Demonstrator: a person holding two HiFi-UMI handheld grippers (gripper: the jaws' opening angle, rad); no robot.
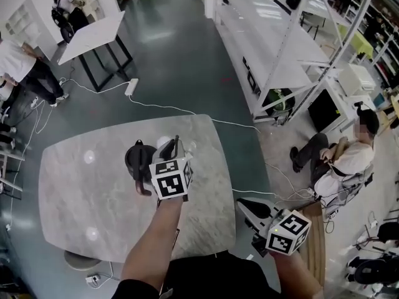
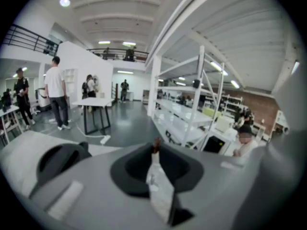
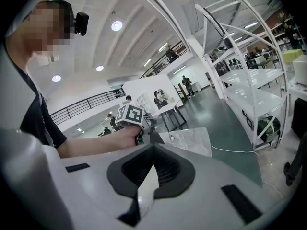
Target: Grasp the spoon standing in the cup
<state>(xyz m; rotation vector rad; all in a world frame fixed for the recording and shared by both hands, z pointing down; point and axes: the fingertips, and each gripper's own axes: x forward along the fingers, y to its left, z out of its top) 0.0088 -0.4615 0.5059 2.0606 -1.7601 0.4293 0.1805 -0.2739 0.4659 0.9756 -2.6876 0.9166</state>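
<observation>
A black cup (image 1: 137, 159) stands on the grey marble table (image 1: 87, 195), just left of my left gripper (image 1: 176, 149). In the left gripper view the cup (image 2: 60, 161) lies off to the left, clear of the jaws. The jaws of the left gripper (image 2: 156, 153) are pressed together, and a thin brown tip, the spoon (image 2: 156, 145), pokes out from between them. The rest of the spoon is hidden. My right gripper (image 1: 248, 205) hangs off the table's right edge, away from the cup. In its own view the right gripper (image 3: 152, 158) has its jaws together with nothing between them.
White shelving racks (image 1: 274, 36) run along the right. A seated person (image 1: 346, 157) is beside them. A white table (image 1: 96, 36) and people stand at the far left. A power strip (image 1: 132, 87) and its cable lie on the floor beyond the table.
</observation>
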